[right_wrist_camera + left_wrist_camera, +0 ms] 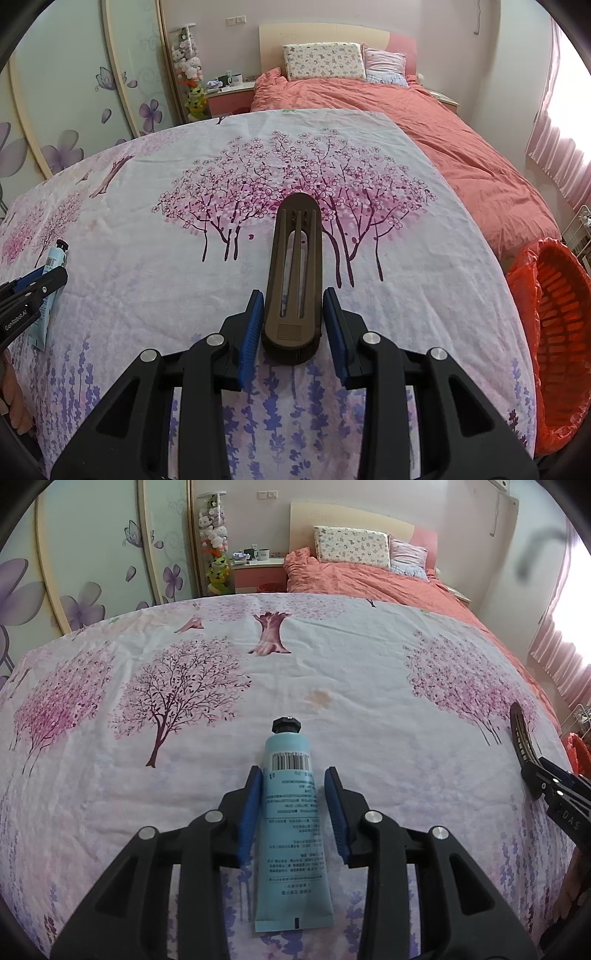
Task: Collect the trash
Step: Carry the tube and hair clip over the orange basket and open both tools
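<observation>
A light blue tube (290, 819) with a black cap lies on the floral cloth, cap pointing away. My left gripper (294, 775) is open with its jaws on either side of the tube; the left pad touches it and the right pad stands a little off. A long brown plastic case (295, 273) lies on the cloth. My right gripper (293, 297) is open with its jaws on either side of the case's near end, small gaps showing. The tube also shows at the left of the right wrist view (55, 258), and the case at the right of the left wrist view (521, 734).
An orange-red basket (561, 332) lined with a red bag stands low beyond the cloth's right edge. The floral cloth (332, 657) covers a raised surface. Behind it is a bed with an orange duvet (443, 140), a nightstand (255, 572) and a wardrobe at the left.
</observation>
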